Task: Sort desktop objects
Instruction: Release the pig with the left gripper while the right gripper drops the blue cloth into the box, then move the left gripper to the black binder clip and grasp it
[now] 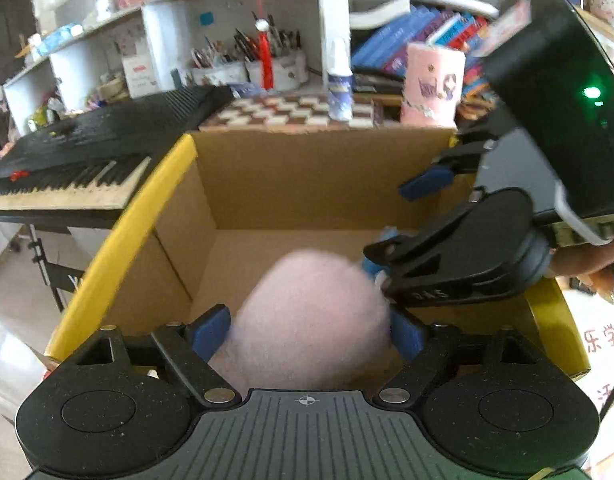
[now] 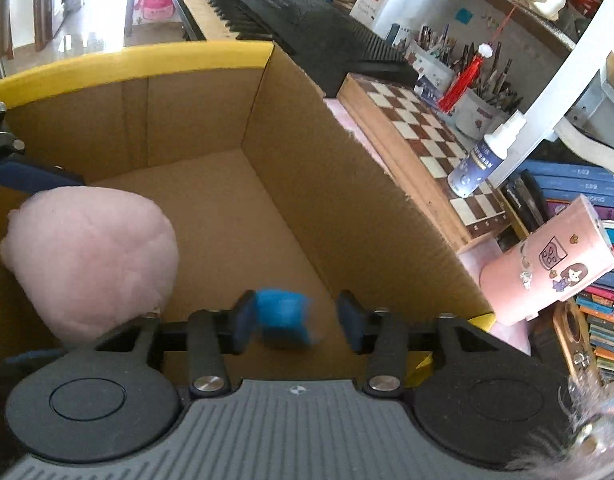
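A pink plush toy [image 1: 307, 320] sits between the blue pads of my left gripper [image 1: 307, 334], which holds it over the open cardboard box [image 1: 323, 176]. The toy also shows in the right wrist view [image 2: 91, 260], with a left pad above it. My right gripper [image 2: 299, 318] is over the same box [image 2: 211, 128]; its jaws stand apart and a blurred blue object [image 2: 283, 316] lies between them, touching the left pad only. The right gripper also shows in the left wrist view [image 1: 403, 216], with the blue object [image 1: 373, 264] partly hidden by it.
The box has yellow-taped flaps [image 1: 119, 240]. Behind it lie a chessboard [image 2: 427, 136], a spray bottle [image 2: 483, 156], a pink cup [image 2: 547, 264], stacked books [image 2: 603, 200], pen holders [image 1: 243, 64] and a keyboard [image 1: 91, 148].
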Available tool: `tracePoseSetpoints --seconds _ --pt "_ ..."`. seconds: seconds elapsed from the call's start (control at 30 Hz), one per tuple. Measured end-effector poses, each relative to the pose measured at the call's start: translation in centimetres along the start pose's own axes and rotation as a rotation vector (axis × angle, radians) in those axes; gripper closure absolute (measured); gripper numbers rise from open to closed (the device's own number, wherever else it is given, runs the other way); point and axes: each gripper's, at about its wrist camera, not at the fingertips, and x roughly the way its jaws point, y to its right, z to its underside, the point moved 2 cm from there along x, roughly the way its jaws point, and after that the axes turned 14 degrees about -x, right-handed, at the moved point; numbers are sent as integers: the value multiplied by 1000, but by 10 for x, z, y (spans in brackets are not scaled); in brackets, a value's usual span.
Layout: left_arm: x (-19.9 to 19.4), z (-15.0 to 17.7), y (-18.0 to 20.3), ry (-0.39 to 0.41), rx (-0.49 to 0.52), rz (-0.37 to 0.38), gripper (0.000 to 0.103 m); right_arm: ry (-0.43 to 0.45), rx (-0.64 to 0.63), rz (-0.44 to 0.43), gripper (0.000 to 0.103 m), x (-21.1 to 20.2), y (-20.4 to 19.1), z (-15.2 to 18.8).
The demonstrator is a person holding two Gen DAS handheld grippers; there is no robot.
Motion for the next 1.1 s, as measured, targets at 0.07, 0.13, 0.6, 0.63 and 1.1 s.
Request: tracePoseSetpoints --seconds 0.07,0.13,0.6,0.63,1.1 --pt "-12 -2 -3 62 -11 0 16 27 42 10 41 -7 4 0" --pt "-29 -3 -5 129 -22 14 15 56 122 34 38 -19 9 4" --pt "-122 1 -29 351 -99 85 13 297 577 298 35 -158 -15 42" --pt "-125 4 -32 347 -111 82 13 300 608 321 35 -166 -19 48" --pt "-159 77 -63 249 -211 67 13 183 872 484 36 -215 -128 107"
